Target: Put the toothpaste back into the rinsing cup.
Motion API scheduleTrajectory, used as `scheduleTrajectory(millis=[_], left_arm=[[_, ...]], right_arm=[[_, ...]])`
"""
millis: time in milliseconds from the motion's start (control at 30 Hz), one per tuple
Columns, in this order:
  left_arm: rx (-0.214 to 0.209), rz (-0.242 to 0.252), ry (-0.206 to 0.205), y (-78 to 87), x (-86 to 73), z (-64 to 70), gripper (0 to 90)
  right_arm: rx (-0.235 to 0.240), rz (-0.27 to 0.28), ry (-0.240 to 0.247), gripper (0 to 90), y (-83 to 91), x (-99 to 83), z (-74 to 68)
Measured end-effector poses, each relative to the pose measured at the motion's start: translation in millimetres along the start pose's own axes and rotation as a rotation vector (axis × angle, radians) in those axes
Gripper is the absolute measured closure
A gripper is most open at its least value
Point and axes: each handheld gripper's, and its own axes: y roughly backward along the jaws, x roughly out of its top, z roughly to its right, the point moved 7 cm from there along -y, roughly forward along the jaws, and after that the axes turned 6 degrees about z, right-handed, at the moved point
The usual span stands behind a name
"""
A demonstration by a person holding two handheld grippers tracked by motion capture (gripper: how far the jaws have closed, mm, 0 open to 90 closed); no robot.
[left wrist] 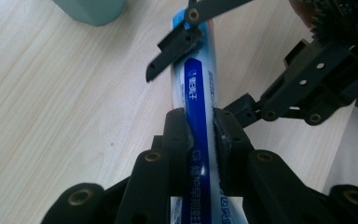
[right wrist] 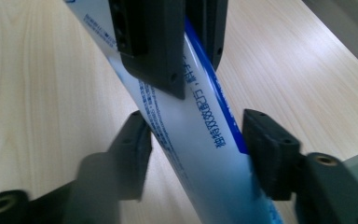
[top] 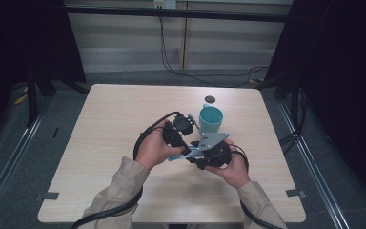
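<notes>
We count two grippers, one tube and one cup on the table [top: 105,143]. Going from left to right in the high view, we first see the left gripper [top: 180,130], held above the middle of the table. In the left gripper view its two jaws are closed tight on the tube [left wrist: 199,140], one tip pressing each side of it. The tube is white and light blue with one dark blue stripe along it; white and blue Chinese writing runs along it, but we cannot read a brand name.

Next comes the right gripper [top: 201,149], just beside the left one. In the right gripper view its jaws stand on both sides of the same tube [right wrist: 200,140], close to it, but we cannot tell if they press it.

One teal cup [top: 210,120] stands just behind the grippers, towards the far right corner.
</notes>
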Motion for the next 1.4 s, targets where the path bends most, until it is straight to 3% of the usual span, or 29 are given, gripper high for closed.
scheduleTrajectory(millis=[33, 200, 267, 333, 367, 400, 433, 533, 633, 800, 1100, 1200, 1400], left_arm=[[0.000, 0.001, -0.014, 1.2, 0.6, -0.7, 75.9], [-0.026, 0.061, -0.006, 4.3, 3.4, -1.9, 72.0], [-0.011, 0.102, -0.042, 6.3, 6.5, -3.2, 68.5], [0.010, 0.143, -0.050, 8.0, 10.2, -3.5, 61.3], [0.048, 0.171, -0.052, 11.1, 13.0, -6.8, 52.9], [0.048, 0.171, -0.052, 11.1, 13.0, -6.8, 46.5], [0.063, 0.201, -0.042, 13.8, 15.0, -10.1, 40.7], [0.089, 0.220, -0.029, 17.6, 14.9, -14.4, 37.7], [0.090, 0.297, 0.022, 25.2, 16.9, -21.0, 31.9], [0.109, 0.308, 0.028, 32.2, 15.1, -27.8, 28.6], [0.128, 0.332, 0.103, 39.8, 0.8, -44.0, 26.7], [0.148, 0.333, 0.108, 39.9, -7.0, -50.9, 25.0], [0.149, 0.378, 0.149, 41.3, -17.2, -58.3, 22.0]], right_arm=[[0.009, -0.005, -0.003, 55.6, 0.7, 1.1, -0.4], [0.032, -0.011, -0.010, 64.4, 3.0, 1.5, 0.1], [0.018, -0.014, -0.012, 67.4, 4.0, 2.2, 1.0], [0.015, -0.016, -0.020, 70.2, 5.0, 2.3, 2.4], [0.017, -0.024, -0.043, 71.2, 5.9, 0.8, 4.0], [0.017, -0.024, -0.043, 71.2, 5.9, 0.8, 4.0], [0.013, -0.025, -0.046, 71.5, 7.1, -1.5, 5.5], [0.008, -0.026, -0.050, 71.6, 9.1, -3.1, 7.2], [0.002, -0.046, -0.031, 71.7, 13.9, -3.7, 9.5], [-0.006, -0.048, -0.034, 71.7, 17.4, -4.8, 12.3], [0.012, -0.077, -0.015, 71.6, 15.4, -8.6, 9.3], [0.012, -0.080, -0.020, 71.6, 16.3, -8.7, 9.5], [0.009, -0.076, -0.034, 71.6, 19.7, -11.2, 13.5]])
